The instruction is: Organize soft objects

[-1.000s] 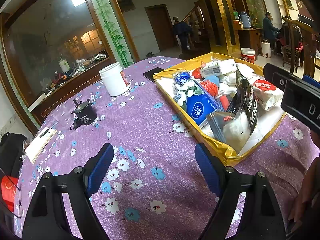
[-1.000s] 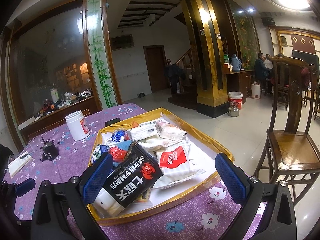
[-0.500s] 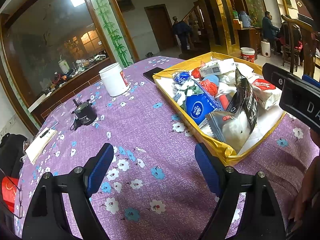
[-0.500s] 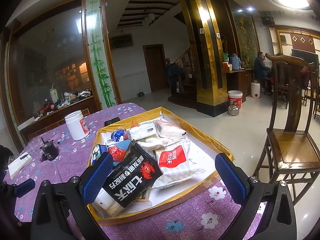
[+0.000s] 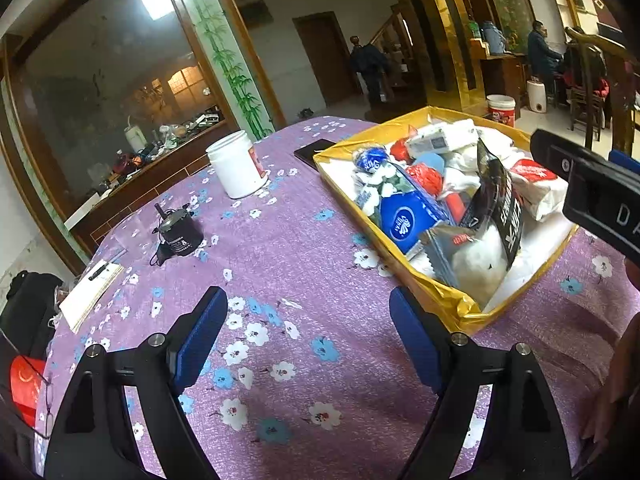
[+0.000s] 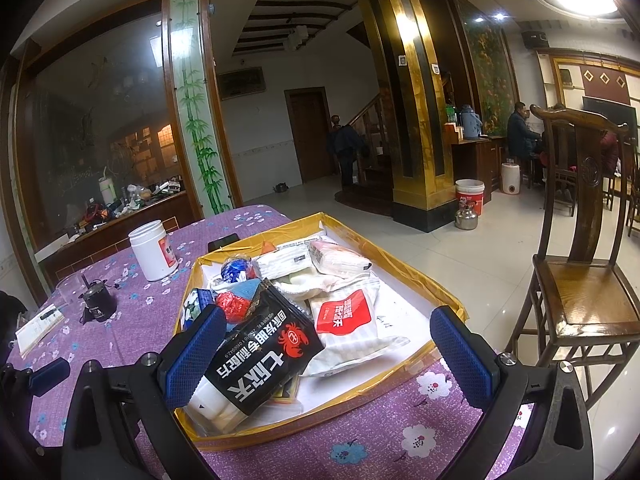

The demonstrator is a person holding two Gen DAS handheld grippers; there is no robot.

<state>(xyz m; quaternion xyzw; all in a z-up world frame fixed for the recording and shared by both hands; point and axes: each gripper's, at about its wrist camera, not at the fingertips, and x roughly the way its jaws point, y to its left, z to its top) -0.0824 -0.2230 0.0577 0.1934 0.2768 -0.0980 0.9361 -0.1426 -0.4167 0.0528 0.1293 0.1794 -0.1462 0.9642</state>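
A shallow yellow-rimmed box [image 6: 448, 300] [image 5: 440, 292] on the purple flowered tablecloth holds several soft packs. Among them are a black bag with white lettering [image 6: 260, 360] [image 5: 506, 216], a white pack with a red label [image 6: 344, 320], a blue tissue pack [image 5: 404, 220], a red crinkled ball [image 6: 232, 306] and white tissue packs [image 6: 328, 256]. My right gripper [image 6: 328, 360] is open, hovering over the box's near end with nothing between its fingers. My left gripper [image 5: 308, 340] is open above bare tablecloth, left of the box.
A white jar [image 5: 236, 170], a small black device with a cord [image 5: 178, 236], a dark phone [image 5: 312, 152] and a notepad [image 5: 88, 294] lie on the table. A wooden chair [image 6: 580, 280] stands right of the table. People sit and stand far behind.
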